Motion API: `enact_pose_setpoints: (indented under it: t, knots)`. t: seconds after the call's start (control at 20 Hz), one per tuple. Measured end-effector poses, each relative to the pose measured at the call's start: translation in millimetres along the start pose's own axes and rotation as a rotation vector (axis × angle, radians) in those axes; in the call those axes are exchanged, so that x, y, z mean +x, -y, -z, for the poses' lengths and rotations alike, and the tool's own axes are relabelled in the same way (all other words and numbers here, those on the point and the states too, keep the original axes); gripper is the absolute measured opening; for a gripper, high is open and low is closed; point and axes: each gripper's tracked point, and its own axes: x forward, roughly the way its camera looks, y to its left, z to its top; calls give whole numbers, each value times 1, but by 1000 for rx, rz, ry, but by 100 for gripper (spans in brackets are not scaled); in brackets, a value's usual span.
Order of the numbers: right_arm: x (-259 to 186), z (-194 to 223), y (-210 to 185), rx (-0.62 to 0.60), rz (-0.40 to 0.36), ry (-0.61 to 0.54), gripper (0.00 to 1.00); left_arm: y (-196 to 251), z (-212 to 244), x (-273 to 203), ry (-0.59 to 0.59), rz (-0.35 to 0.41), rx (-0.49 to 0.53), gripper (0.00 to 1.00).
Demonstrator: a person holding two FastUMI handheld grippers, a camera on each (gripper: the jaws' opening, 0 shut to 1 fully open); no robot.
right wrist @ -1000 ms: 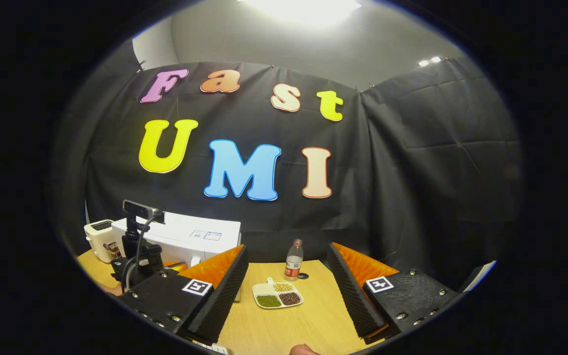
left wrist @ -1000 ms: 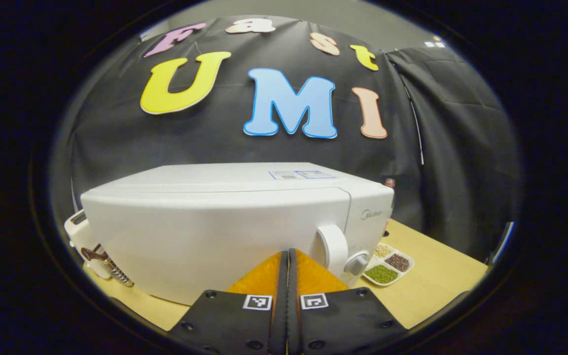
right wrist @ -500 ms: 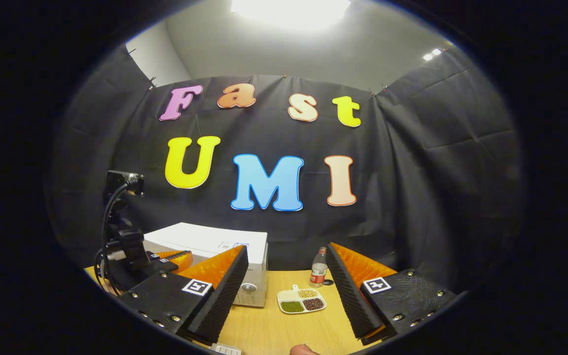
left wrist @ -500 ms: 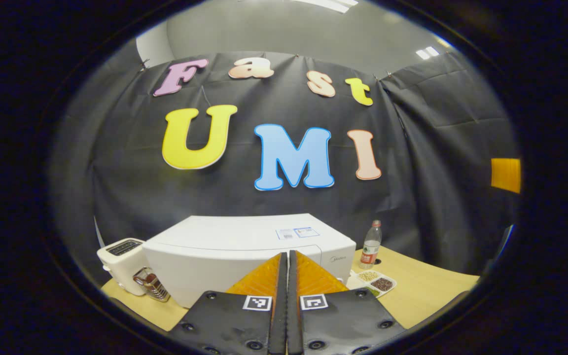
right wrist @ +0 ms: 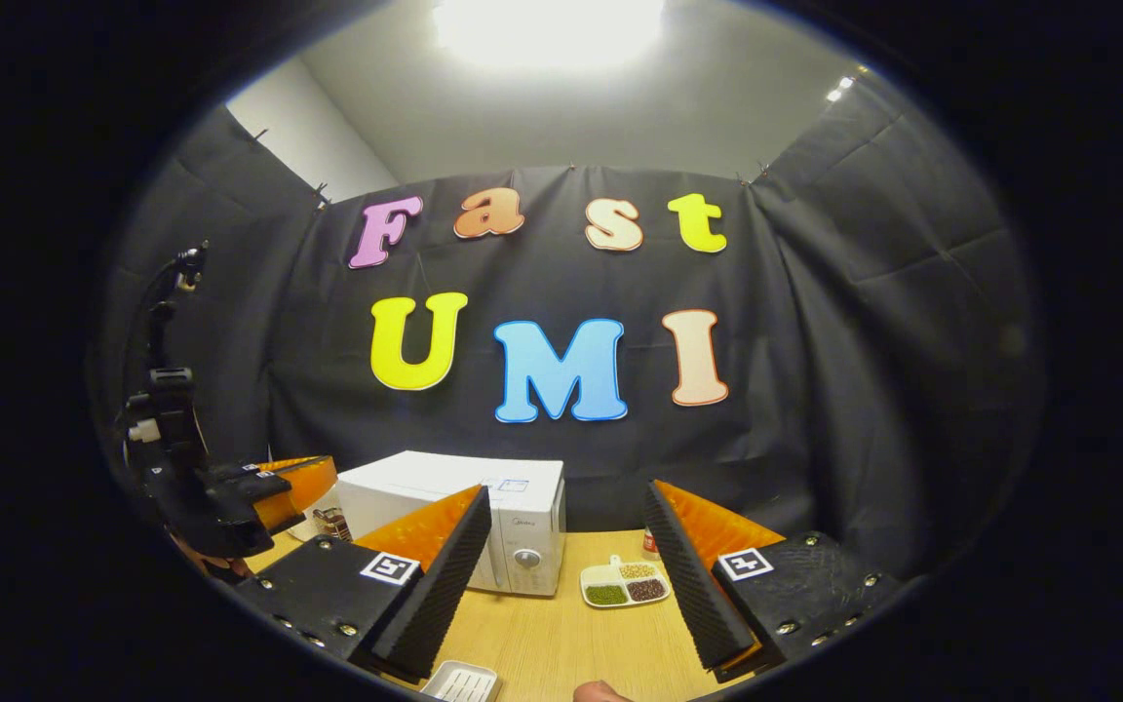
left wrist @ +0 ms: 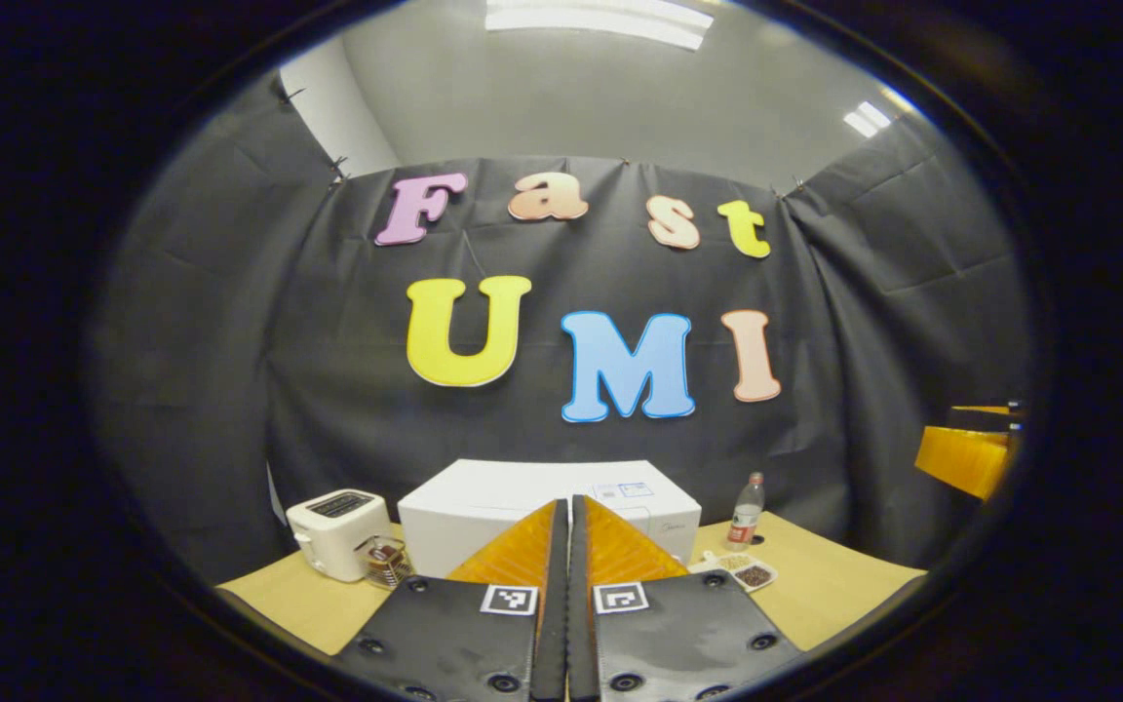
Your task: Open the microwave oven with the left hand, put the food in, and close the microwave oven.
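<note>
The white microwave [left wrist: 513,485] stands at the back of the wooden table with its door closed, also seen as the microwave [right wrist: 445,483] in the right gripper view. A white divided dish [right wrist: 625,586] of green, brown and pale grains lies on the table just right of it; the dish [left wrist: 743,570] shows in the left gripper view too. My left gripper [left wrist: 568,507] is shut on nothing, well back from the microwave front. My right gripper [right wrist: 566,492] is open and empty, its fingers [right wrist: 430,561] framing the microwave's right end and the dish.
A white toaster [left wrist: 337,529] sits left of the microwave, with a small metal item beside it. A plastic bottle [left wrist: 745,511] stands behind the dish. A white ribbed object [right wrist: 464,682] lies near the front table edge. The table [right wrist: 561,643] runs between.
Both grippers have drawn back from the microwave, the left from right up against its door. The microwave and dish now look smaller and farther off.
</note>
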Motion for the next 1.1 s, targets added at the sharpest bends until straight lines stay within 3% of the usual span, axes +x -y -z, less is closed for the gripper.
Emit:
enact_pose_setpoints:
  t: [0.25, 0.4, 0.55, 0.65, 0.75, 0.8, 0.95, 1.1]
  knots:
    - [-19, -7, -4, -1, -22, 29, 95, -15, -11, -50, 11, -49, 24, 7]
    - [-25, -3, -12, -8, -34, 28, 96, -21, -16, -75, 6, -39, 30, 9]
    - [-29, -2, -31, 1, -57, 24, 96, -34, -19, -91, 10, -49, 44, 52]
    - [-31, -5, -42, -4, -62, 27, 95, -45, -24, -100, 22, -56, 53, 71]
    - [-33, -8, -56, -12, -72, 34, 95, -54, -29, -108, 31, -60, 61, 80]
    - [-33, -8, -60, -18, -70, 37, 95, -61, -33, -113, 41, -69, 68, 92]
    - [-36, -8, -76, -9, -64, 38, 95, -77, -36, -126, 71, -97, 79, 100]
    - [-36, -10, -89, -7, -63, 42, 96, -86, -35, -135, 81, -99, 62, 98]
